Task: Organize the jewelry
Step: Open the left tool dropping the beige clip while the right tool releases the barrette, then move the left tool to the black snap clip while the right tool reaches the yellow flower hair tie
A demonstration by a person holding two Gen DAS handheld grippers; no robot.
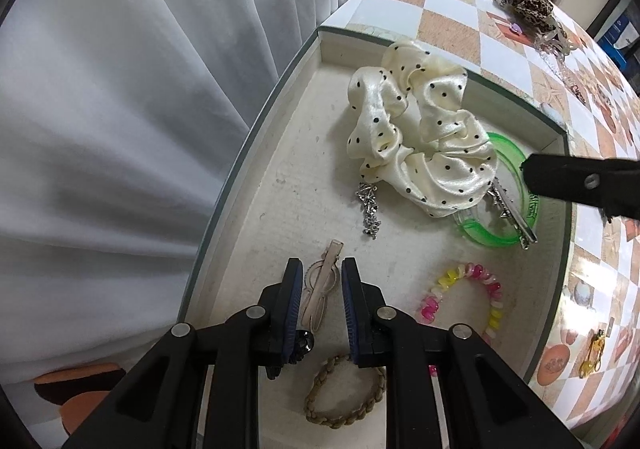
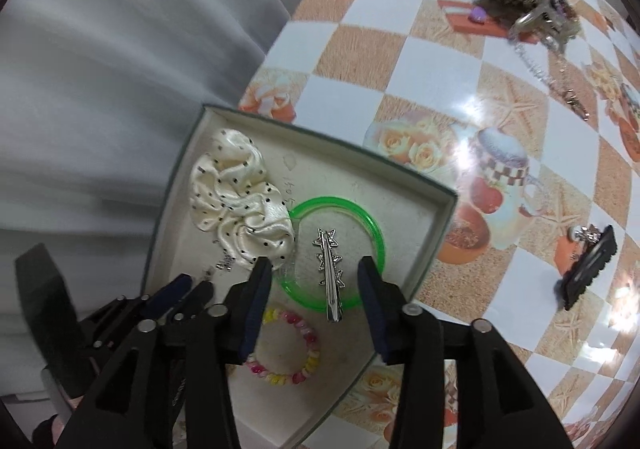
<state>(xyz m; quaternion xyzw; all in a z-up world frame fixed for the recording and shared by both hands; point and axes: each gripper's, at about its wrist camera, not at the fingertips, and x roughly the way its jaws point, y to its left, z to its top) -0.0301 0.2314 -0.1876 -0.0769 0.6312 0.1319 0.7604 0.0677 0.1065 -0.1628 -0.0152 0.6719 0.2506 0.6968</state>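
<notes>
Right wrist view: right tool [image 2: 310,285] parted, empty, star clip [image 2: 329,273] released beneath into box [image 2: 436,233]. Next: fetch counter [image 2: 360,49] pieces.

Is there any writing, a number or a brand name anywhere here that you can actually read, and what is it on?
Handwritten marks on the pale floor of the open cardboard box, beside the clear green plastic bangle: roughly "1405", uncertain.
Small dark print on the green bangle's rim: too small to read.
Checkered tablecloth: pictures only, no words.
No other writing shows.
</notes>
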